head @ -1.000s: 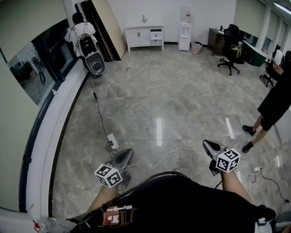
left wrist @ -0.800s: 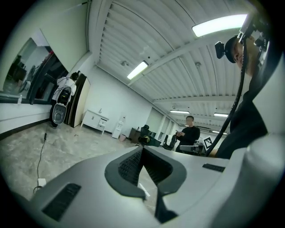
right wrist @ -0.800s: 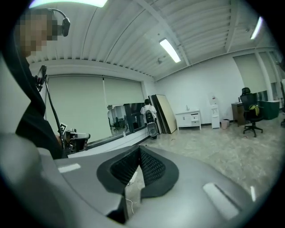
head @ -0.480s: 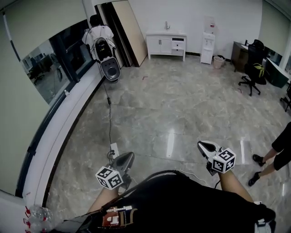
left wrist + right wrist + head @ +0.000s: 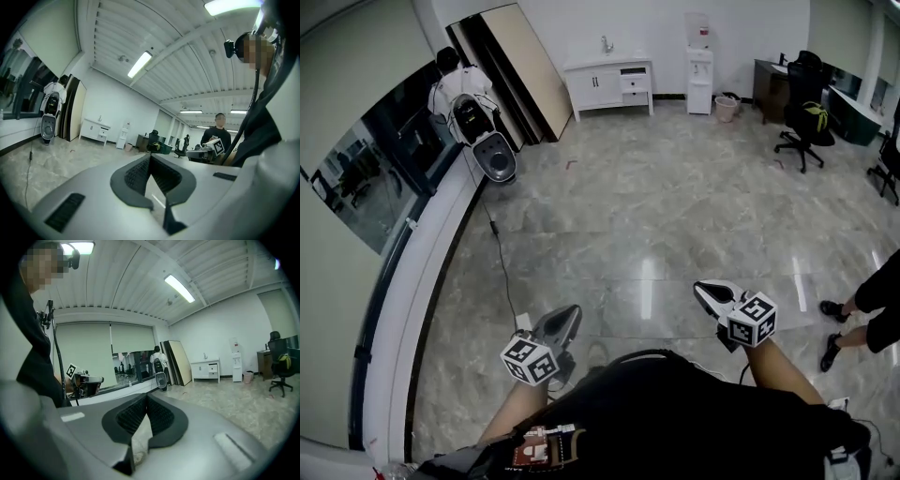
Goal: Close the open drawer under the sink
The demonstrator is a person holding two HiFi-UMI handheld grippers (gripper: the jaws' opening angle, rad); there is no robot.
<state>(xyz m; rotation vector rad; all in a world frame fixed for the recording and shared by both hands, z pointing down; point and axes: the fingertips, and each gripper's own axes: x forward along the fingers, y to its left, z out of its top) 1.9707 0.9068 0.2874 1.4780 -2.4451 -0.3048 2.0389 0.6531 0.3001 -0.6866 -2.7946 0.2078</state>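
The white sink cabinet (image 5: 607, 86) stands against the far wall, well away across the marble floor. Its top right drawer (image 5: 634, 82) seems to jut out slightly. The cabinet shows small in the left gripper view (image 5: 96, 131) and the right gripper view (image 5: 206, 370). My left gripper (image 5: 573, 313) and right gripper (image 5: 701, 290) are held low in front of my body, pointing toward the cabinet side of the room. Both are shut with nothing between the jaws, as the left gripper (image 5: 149, 157) and the right gripper (image 5: 146, 397) show in their own views.
A person with a backpack (image 5: 455, 80) stands by the left window, near a grey machine (image 5: 494, 155). A cable (image 5: 501, 267) runs to a power strip (image 5: 524, 323) near my feet. Boards (image 5: 523, 66) lean by the cabinet. A water dispenser (image 5: 700, 66), office chair (image 5: 801, 120) and another person's legs (image 5: 862, 314) are on the right.
I have moved forward over the floor with both grippers carried along, still shut. The power strip is now close under the left gripper, and the bystander has slid toward the right edge.
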